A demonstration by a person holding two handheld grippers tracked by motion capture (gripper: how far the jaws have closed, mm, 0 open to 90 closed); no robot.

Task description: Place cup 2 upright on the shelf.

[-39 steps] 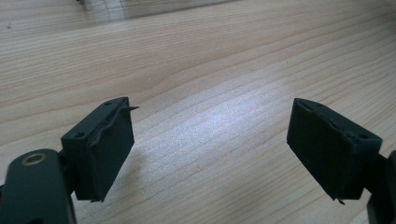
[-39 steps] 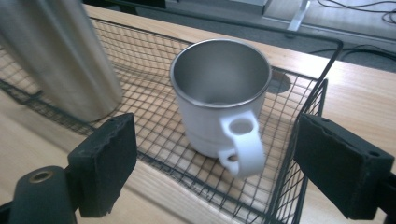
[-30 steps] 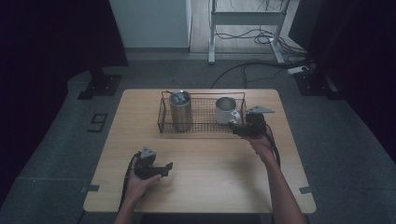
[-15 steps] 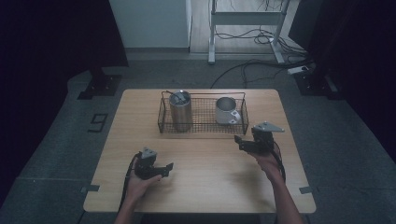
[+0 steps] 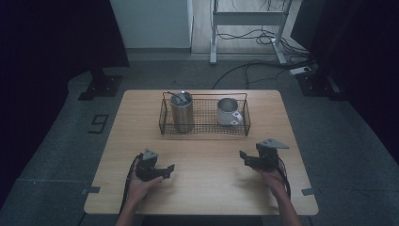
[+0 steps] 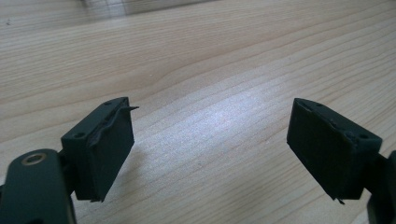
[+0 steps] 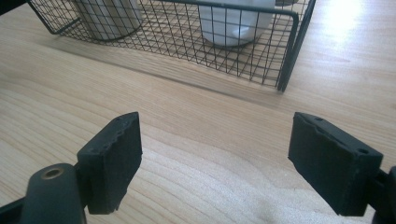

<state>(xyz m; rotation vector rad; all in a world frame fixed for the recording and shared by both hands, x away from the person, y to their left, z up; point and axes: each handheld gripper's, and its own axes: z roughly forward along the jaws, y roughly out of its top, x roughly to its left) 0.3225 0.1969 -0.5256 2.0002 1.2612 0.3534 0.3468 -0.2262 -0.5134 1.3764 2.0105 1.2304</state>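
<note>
Left gripper [image 5: 170,168]: jaws apart, empty, held low over the table [image 5: 211,197] near its front-left corner. Right gripper [image 5: 243,156]: jaws apart, empty, near the front-right corner, facing the wire basket [image 5: 205,130]. Basket: along the table's rear edge, centred. Contents: steel tumbler [image 5: 182,112], upright, left end; white mug [image 5: 228,112], right end, the two well apart.

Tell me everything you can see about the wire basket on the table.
The wire basket is a low, long rectangle of thin black wire mesh with a thicker top rim and open top. It sits flat on the far half of the wooden table. Inside, a tall steel cup stands at its left end and a white mug at its right. Nothing else touches it; both grippers are apart from it.
</note>
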